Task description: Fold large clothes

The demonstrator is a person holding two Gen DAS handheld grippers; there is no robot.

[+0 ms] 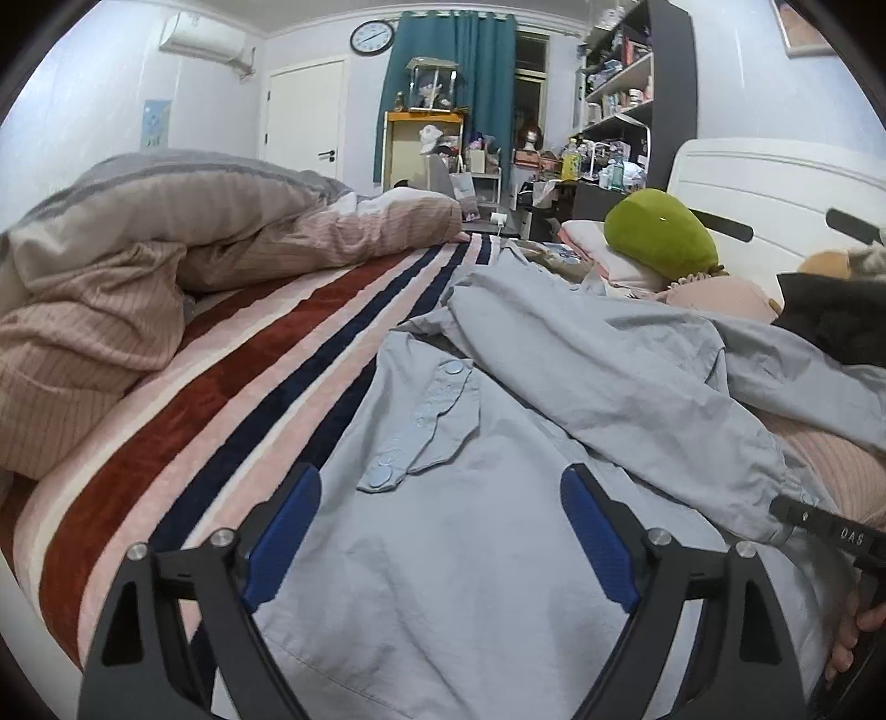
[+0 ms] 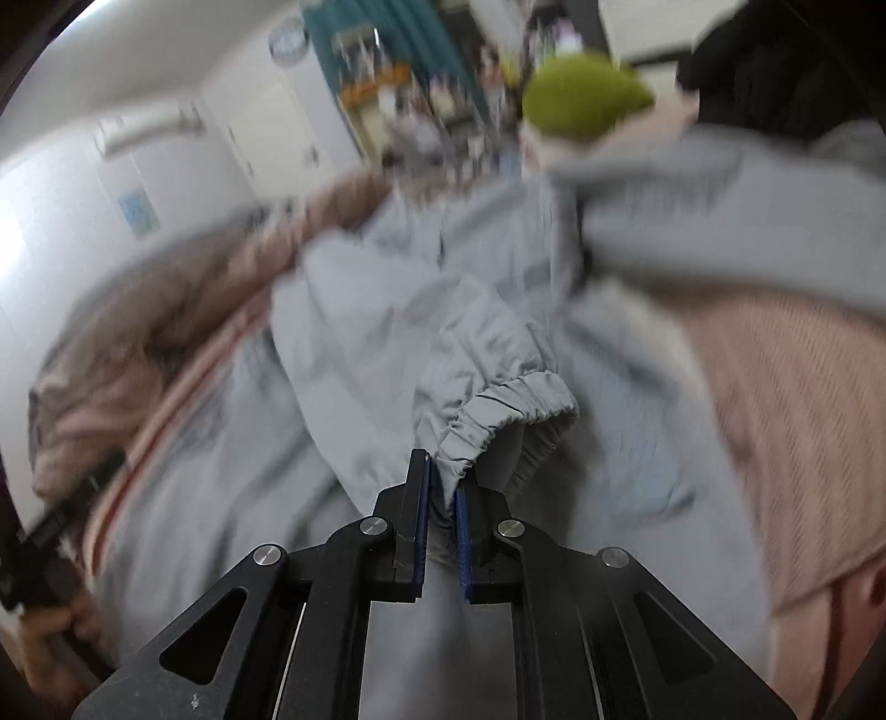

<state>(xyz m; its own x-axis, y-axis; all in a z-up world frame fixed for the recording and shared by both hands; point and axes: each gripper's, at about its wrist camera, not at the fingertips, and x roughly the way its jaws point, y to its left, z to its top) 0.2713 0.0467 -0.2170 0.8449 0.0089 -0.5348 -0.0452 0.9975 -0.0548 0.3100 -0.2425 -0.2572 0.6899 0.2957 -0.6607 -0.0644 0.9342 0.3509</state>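
A pale blue-grey snap-buttoned jacket [image 1: 470,543] lies spread on the striped red, navy and pink bedspread [image 1: 232,399]. Above it, the left gripper [image 1: 440,531] hangs with fingers wide apart. The right gripper [image 2: 441,501] pinches the jacket's elastic sleeve cuff [image 2: 498,412].

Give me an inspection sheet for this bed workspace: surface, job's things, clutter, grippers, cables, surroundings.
Surface: striped blanket on the bed, partly covered.
Job's things: light blue jacket spread out, snap flap facing up; its sleeve lies across the body.
Clutter: bunched duvet to the left, green plush and pillows near the headboard, dark garment at right.
Grippers: left gripper open over the jacket, holding nothing; right gripper shut on the sleeve's cuff.
Cables: nothing seen for certain.
Surroundings: wall clock, teal curtain, crowded shelves, door, air conditioner.
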